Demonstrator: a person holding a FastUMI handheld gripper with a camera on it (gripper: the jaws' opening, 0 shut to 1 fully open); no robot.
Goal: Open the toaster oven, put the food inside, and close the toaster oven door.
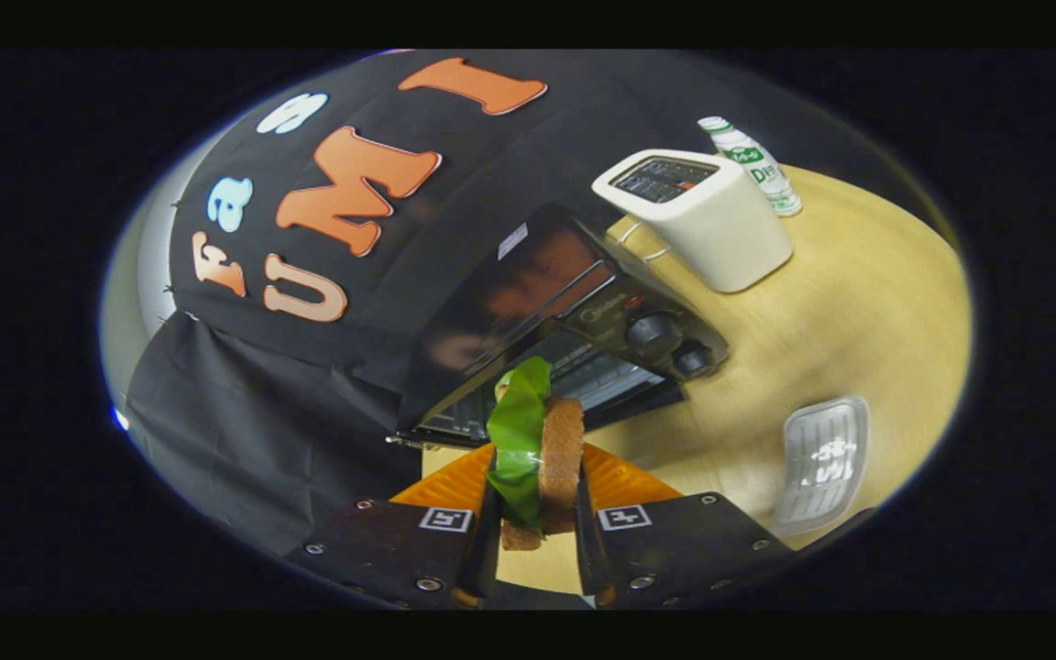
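The fingers (pixel 535 513) were clamped on a sandwich (pixel 542 449), bread with a green leaf, held just ahead of the toaster oven (pixel 574 312) on the desk (pixel 821 302). Its door appeared open already, the rack inside looking bare. Placing the food and closing the door remained.

The gripper (pixel 535 522) has 2 dark blocky finger mounts, each with silver screws and perhaps 1 square black-and-white marker.
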